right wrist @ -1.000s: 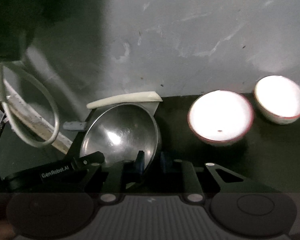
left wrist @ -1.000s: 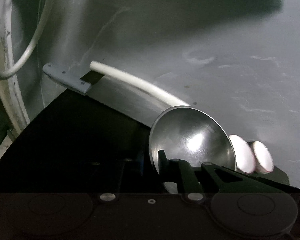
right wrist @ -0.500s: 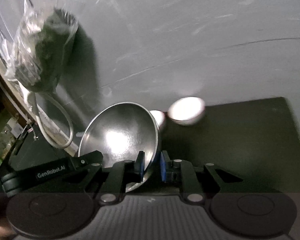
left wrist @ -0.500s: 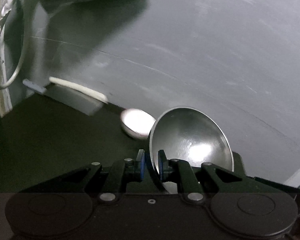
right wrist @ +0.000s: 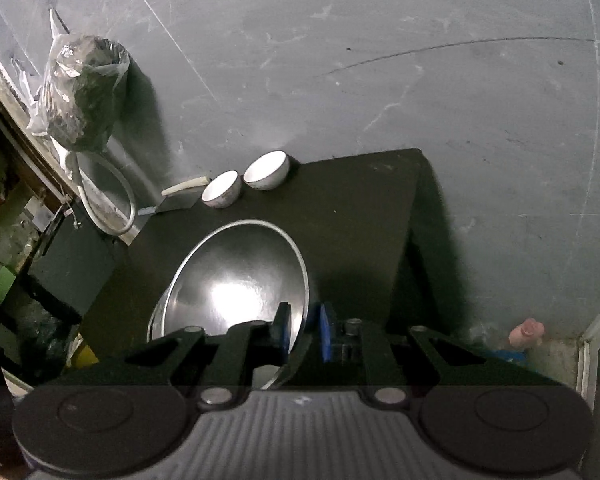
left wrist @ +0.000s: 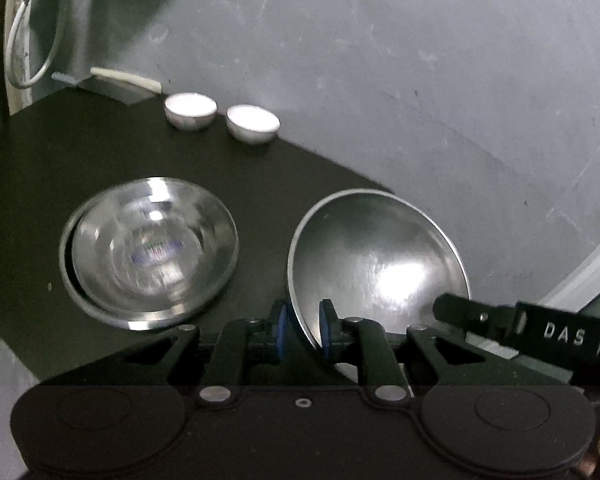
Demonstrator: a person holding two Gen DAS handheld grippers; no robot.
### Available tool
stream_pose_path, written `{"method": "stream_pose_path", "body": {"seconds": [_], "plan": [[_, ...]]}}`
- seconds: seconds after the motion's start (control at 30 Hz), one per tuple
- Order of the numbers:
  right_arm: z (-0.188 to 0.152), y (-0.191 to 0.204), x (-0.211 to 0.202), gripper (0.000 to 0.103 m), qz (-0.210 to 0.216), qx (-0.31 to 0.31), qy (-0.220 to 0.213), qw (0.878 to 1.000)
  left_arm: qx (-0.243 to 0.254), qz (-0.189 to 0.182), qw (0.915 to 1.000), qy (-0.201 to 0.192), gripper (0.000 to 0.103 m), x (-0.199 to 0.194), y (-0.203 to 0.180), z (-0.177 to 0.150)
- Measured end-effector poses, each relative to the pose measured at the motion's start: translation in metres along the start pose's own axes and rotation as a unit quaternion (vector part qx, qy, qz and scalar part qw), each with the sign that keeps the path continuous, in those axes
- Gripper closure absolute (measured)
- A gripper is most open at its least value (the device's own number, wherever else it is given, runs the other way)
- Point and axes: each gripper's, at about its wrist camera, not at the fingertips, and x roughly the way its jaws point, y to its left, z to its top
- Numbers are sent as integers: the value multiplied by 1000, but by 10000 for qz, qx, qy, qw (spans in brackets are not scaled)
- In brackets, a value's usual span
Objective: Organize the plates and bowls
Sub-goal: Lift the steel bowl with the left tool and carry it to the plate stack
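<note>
Both grippers, left [left wrist: 300,330] and right [right wrist: 304,332], stayed clamped on opposite rims of the steel bowl [left wrist: 376,264], which had lifted off the black table [left wrist: 80,152] toward the stacked bowls [left wrist: 148,252], probably for nesting.

The metal bowl [left wrist: 376,256] looks like brushed steel, with a soft glare inside. The glass bowl [left wrist: 150,252] is clear and glossy, sitting in a metal plate [left wrist: 100,308]. The two small bowls [left wrist: 190,110] seem glazed ceramic. The table [left wrist: 60,152] is matt black. The wall [right wrist: 380,60] is rough grey plaster, scratched.
</note>
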Motion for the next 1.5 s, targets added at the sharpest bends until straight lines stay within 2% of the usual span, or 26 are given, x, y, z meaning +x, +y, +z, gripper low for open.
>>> {"method": "stream_pose_path", "body": {"seconds": [0.17,0.3,0.5,0.77,0.93,1.07,1.2,1.3,1.33,1.37,1.43,1.5], "plan": [[-1,-21,-2,86,-2,-43,109,9999,-49,81,9999,107,85,11,-13,-8],[11,-37,7,86,29,-67,215,9997,-89,162,9998,107,85,26,-26,-3],[50,-51,45,86,90,-457,423,9980,-263,319,9991,-101,85,59,-38,13],[96,-44,105,86,204,-1011,931,9903,-744,642,9951,78,85,106,-27,45],[107,-38,141,86,382,-1387,1335,9806,-1174,957,9883,164,85,121,-15,49],[110,-28,168,86,681,-1846,1646,9666,-1563,1271,9793,177,84,125,-6,46],[122,-20,188,85,1013,-2259,1855,9509,-1937,1519,9692,31,83,125,-3,45],[130,-14,198,77,1252,-2502,1985,9393,-2169,1644,9622,-91,80,124,-4,44],[133,-13,201,72,1321,-2576,1981,9364,-2233,1727,9592,-159,77,122,-6,44],[135,-13,201,63,1386,-2650,1974,9336,-2283,1806,9565,-210,70,121,-8,43],[140,-14,200,52,1462,-2788,1945,9290,-2378,1977,9505,-304,62,115,-13,42],[143,-15,199,47,1512,-2889,1927,9255,-2437,2110,9458,-393,56,108,-18,39]]}}
